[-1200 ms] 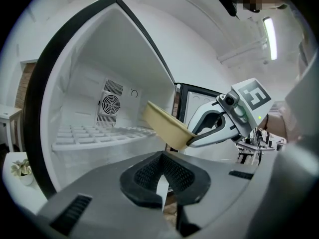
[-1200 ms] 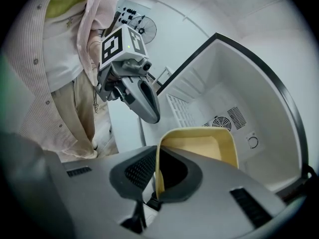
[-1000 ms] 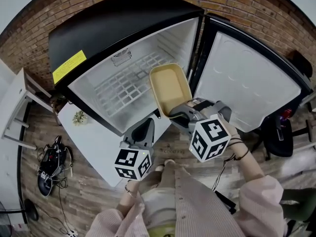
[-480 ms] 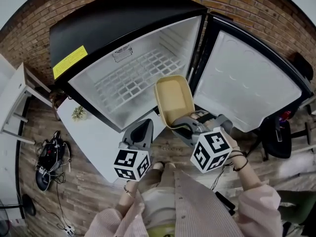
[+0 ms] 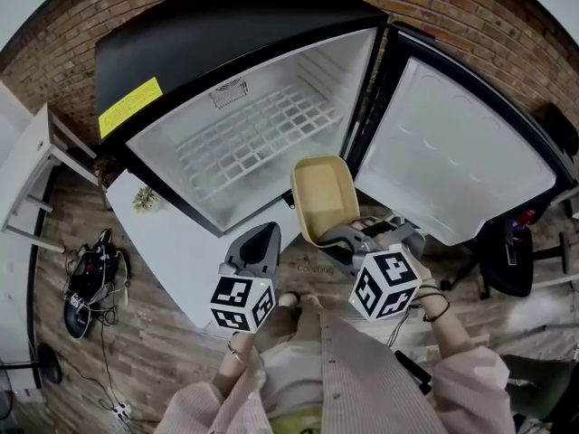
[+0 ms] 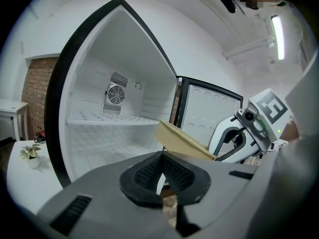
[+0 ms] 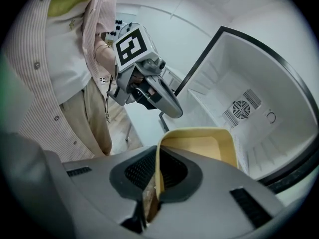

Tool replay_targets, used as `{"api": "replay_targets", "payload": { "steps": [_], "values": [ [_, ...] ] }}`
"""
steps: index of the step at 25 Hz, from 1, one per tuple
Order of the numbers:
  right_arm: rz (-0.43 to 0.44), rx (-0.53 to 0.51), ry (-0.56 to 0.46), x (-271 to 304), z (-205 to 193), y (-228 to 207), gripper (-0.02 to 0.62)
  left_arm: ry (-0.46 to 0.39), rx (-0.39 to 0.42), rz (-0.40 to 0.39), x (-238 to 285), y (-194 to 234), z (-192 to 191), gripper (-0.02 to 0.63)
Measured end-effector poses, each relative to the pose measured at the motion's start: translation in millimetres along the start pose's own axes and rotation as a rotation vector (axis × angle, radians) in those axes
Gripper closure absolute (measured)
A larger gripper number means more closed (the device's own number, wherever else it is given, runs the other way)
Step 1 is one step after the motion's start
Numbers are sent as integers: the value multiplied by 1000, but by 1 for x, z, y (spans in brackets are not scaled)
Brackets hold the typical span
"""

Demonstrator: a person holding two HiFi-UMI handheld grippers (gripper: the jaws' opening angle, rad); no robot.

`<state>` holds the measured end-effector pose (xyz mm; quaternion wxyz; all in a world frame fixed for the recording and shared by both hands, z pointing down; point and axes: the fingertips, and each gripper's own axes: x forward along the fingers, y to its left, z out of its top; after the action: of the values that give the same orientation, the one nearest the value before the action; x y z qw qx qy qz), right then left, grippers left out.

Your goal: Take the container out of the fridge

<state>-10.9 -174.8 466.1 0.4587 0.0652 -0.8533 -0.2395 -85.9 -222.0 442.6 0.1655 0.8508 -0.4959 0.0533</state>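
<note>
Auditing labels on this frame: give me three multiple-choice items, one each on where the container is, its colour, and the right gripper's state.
1. Where is the container?
A) on the fridge shelf
B) held in front of the open fridge
C) on the white table

2. What colour is it?
A) blue
B) pale yellow
C) red

3. The right gripper is:
A) open and empty
B) shut and empty
C) shut on the container's wall

Answers:
1 B: it hangs outside the cabinet, and the wire shelf is bare.
2 B: it looks pale yellow in all three views.
3 C: the right gripper view shows the jaws pinching its wall.
</note>
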Motion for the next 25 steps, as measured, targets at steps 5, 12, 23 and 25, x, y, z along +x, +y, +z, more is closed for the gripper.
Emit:
{"api": "replay_targets", "payload": {
  "steps": [5, 12, 23, 25],
  "values": [
    [35, 19, 0, 3, -5, 5, 578, 7, -7, 15, -2, 2, -3, 615],
    [71, 30, 11, 7, -13, 8, 578, 8, -16, 29, -1, 4, -6, 615],
    [91, 27, 6, 9, -18, 6, 578, 11, -8, 43, 2, 2, -5, 615],
    [93, 25, 6, 9, -19, 6, 579, 9, -7, 47, 2, 3, -5, 615]
  ]
}}
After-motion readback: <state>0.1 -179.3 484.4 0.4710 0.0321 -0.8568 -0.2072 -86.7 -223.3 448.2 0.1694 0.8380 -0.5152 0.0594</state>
